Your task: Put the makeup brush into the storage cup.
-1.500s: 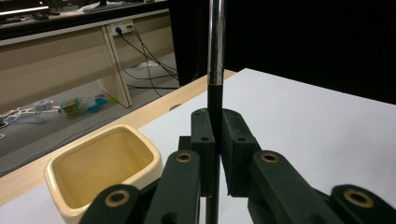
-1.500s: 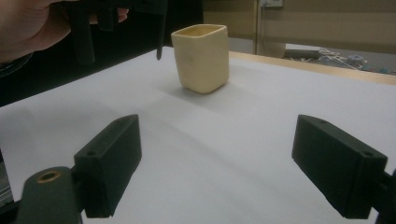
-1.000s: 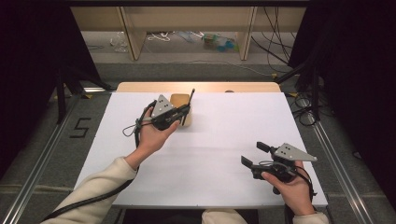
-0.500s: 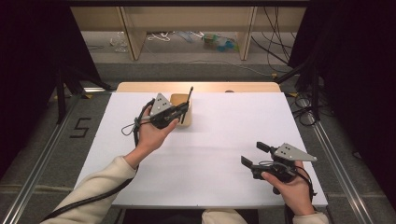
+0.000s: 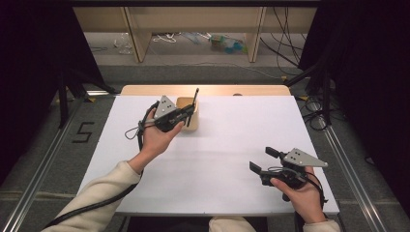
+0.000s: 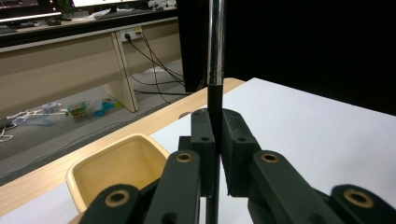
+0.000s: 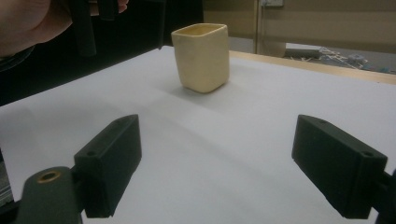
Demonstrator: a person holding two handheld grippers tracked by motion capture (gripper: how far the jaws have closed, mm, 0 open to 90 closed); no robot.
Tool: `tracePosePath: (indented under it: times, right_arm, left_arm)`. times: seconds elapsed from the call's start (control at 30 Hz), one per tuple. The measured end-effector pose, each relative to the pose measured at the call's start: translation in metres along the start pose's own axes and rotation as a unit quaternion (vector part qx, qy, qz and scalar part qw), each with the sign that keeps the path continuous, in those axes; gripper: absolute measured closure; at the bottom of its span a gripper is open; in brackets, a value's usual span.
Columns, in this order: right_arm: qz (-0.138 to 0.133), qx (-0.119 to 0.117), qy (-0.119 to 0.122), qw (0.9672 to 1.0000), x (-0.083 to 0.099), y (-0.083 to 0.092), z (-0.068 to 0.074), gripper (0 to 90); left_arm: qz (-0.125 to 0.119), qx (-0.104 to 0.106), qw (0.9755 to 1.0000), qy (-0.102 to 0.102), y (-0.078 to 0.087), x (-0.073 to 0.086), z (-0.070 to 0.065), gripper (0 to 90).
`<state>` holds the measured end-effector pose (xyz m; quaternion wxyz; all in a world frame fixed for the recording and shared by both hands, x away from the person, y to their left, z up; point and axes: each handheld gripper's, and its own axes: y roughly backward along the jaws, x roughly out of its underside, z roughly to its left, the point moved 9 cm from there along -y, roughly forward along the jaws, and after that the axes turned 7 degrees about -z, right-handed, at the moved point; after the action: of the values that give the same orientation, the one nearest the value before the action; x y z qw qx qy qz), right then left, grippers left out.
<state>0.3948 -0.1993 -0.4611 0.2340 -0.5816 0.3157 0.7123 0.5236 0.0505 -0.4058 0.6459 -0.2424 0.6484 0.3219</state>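
Hand-held gripper (image 5: 186,112) on our left stays clamped on the black-and-silver pen (image 6: 215,60) beside the cream cup (image 5: 186,107); nothing has moved, drop pending.

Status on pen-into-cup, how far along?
Done: the left gripper is shut on the thin black-and-silver pen, held upright beside the cream square cup. In hand: positioning at the cup's rim. Left: pen looks not yet inside; lowering and release remain. The right gripper sits open, holding nothing.
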Motion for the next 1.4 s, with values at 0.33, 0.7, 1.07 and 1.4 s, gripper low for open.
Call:
tracePosePath:
  times: [0.33, 0.7, 1.07, 1.4]
  right_arm:
    - [-0.003, 0.006, 0.001, 1.0000, 0.000, 0.000, -0.001, 17.0]
    - [-0.003, 0.005, 0.001, 1.0000, 0.000, 0.000, -0.001, 17.0]
    - [-0.003, 0.006, 0.001, 1.0000, 0.000, 0.000, -0.001, 17.0]
    - [0.001, 0.004, 0.003, 1.0000, 0.000, 0.001, -0.001, 17.0]
  left_arm:
    - [-0.003, -0.003, 1.0000, 0.003, 0.000, -0.001, 0.003, 84.2]
    - [-0.005, -0.007, 0.9999, 0.006, -0.001, -0.001, 0.006, 84.2]
    - [-0.007, -0.012, 0.9998, 0.013, -0.002, -0.002, 0.010, 84.2]
    - [-0.010, -0.017, 0.9997, 0.014, -0.002, -0.003, 0.014, 84.2]
